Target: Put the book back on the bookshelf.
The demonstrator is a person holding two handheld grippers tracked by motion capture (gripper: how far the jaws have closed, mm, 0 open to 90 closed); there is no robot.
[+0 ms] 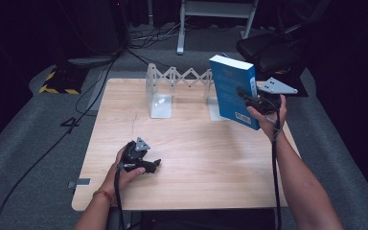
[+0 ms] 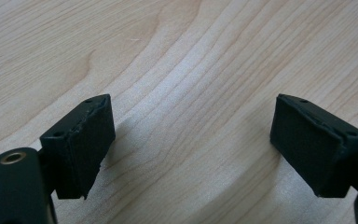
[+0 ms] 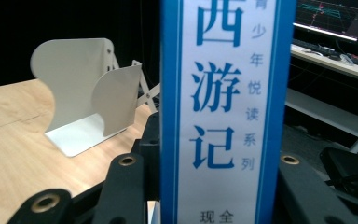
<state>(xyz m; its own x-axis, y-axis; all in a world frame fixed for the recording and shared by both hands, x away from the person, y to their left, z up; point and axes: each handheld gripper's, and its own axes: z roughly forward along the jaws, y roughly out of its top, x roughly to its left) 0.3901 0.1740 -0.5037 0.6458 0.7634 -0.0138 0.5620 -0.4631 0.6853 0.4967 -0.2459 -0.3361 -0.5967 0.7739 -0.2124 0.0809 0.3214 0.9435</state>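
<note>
A thick blue book (image 1: 233,91) is held upright in the air above the table's far right part, with my right gripper (image 1: 251,100) shut on it. In the right gripper view its blue and white spine (image 3: 226,112) stands between the jaws and hides the pads. My left gripper (image 1: 153,165) rests near the table's front left, pointing right. Its black pads (image 2: 81,149) stand wide apart over bare wood (image 2: 191,93), with nothing between them.
A white expanding bookend rack (image 1: 172,88) stands at the far side of the wooden table (image 1: 191,163), its left plate (image 3: 81,100) close to the book. A black chair (image 1: 273,50) sits beyond the far right corner. Cables lie on the grey floor (image 1: 38,139).
</note>
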